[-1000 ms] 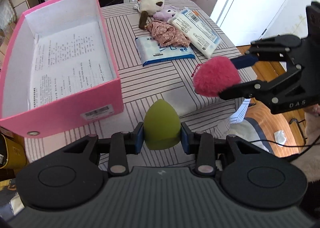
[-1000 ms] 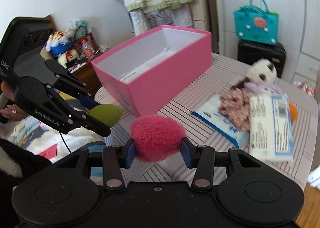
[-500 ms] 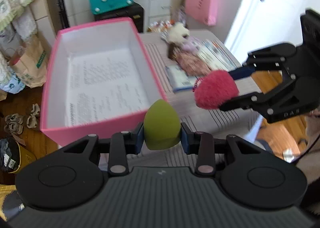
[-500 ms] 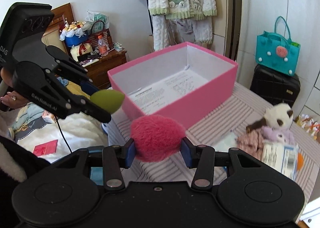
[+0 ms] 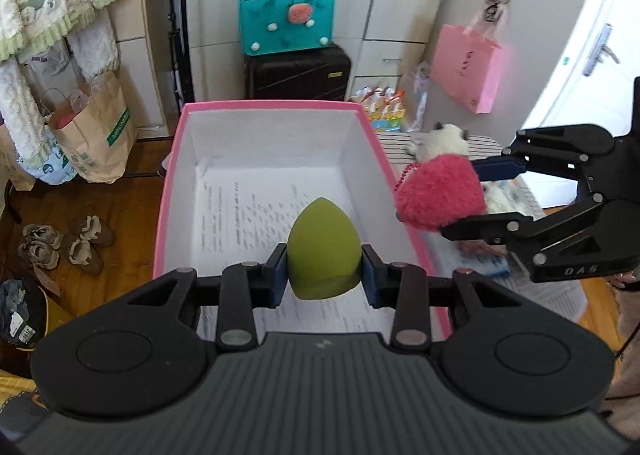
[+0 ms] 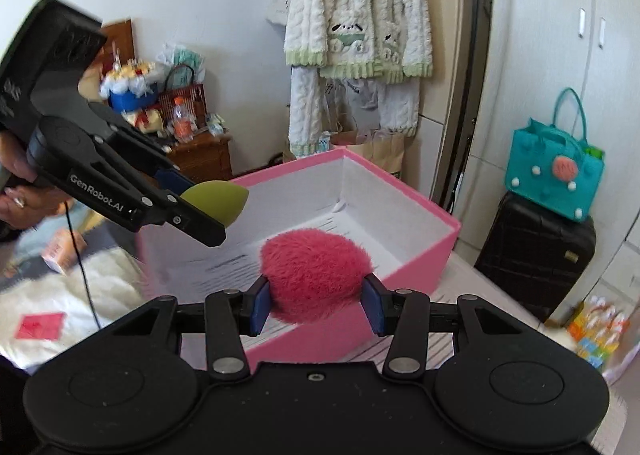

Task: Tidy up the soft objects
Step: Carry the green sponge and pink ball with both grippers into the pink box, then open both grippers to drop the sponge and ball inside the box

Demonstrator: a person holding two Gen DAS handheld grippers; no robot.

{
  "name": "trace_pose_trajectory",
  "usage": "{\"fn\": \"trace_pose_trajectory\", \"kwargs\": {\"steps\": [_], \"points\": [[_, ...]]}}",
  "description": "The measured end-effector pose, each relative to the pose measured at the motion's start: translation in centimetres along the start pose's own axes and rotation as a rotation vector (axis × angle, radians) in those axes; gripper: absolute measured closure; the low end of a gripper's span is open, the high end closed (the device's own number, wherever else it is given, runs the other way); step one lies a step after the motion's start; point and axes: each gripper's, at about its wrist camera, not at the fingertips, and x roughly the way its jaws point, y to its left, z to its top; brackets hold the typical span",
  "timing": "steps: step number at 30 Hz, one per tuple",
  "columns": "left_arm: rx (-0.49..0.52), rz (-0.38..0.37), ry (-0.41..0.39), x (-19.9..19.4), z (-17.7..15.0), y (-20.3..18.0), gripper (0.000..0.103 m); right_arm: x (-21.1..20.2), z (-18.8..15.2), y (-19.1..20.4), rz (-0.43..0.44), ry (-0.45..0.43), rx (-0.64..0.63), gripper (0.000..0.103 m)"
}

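Fingers of the left gripper (image 5: 324,269) were clamped on an olive-green egg-shaped sponge (image 5: 323,251), held point-forward above the open pink box (image 5: 170,191), whose white inside held only a printed sheet (image 5: 256,215). Beside it, the right gripper (image 6: 316,305) pinched a fluffy pink pom-pom (image 6: 316,275) between its blue fingers (image 6: 260,305), hanging over the box's near right wall. Behind, a striped desk (image 5: 480,143) carried a plush toy (image 5: 444,141), and a teal bag (image 5: 286,21) sat on a black suitcase (image 5: 298,73).
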Motion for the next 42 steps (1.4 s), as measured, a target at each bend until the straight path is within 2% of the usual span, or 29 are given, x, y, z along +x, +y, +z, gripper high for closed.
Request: {"fn": "trace_pose_trajectory", "kwargs": {"steps": [6, 11, 15, 19, 26, 31, 36, 42], "points": [[0.003, 0.097, 0.02, 4.5, 3.0, 1.6, 0.067, 5.5, 3.3, -1.8, -0.046, 0.05, -0.147, 0.051], [-0.067, 0.083, 0.15, 9.8, 4.8, 3.7, 0.067, 10.8, 5.6, -2.0, -0.043, 0.142, -0.266, 0.051], [-0.09, 0.11, 0.141, 11.8, 5.4, 4.7, 0.067, 15.1, 6.3, -2.2, 0.02, 0.28, -0.358, 0.051], [-0.112, 0.14, 0.141, 13.3, 6.0, 5.5, 0.067, 17.8, 6.5, -2.7, 0.047, 0.319, -0.379, 0.051], [-0.086, 0.195, 0.188, 15.1, 6.6, 5.5, 0.067, 20.1, 6.3, -3.5, 0.065, 0.375, -0.411, 0.051], [-0.133, 0.174, 0.183, 15.8, 6.7, 6.2, 0.066, 20.7, 6.0, -3.6, 0.094, 0.378, -0.438, 0.052], [-0.178, 0.184, 0.235, 17.1, 6.5, 6.5, 0.066, 21.4, 6.1, -3.2, 0.05, 0.392, -0.467, 0.051], [-0.201, 0.172, 0.209, 17.9, 6.3, 6.9, 0.065, 21.0, 6.0, -2.9, 0.01, 0.383, -0.464, 0.05]]}}
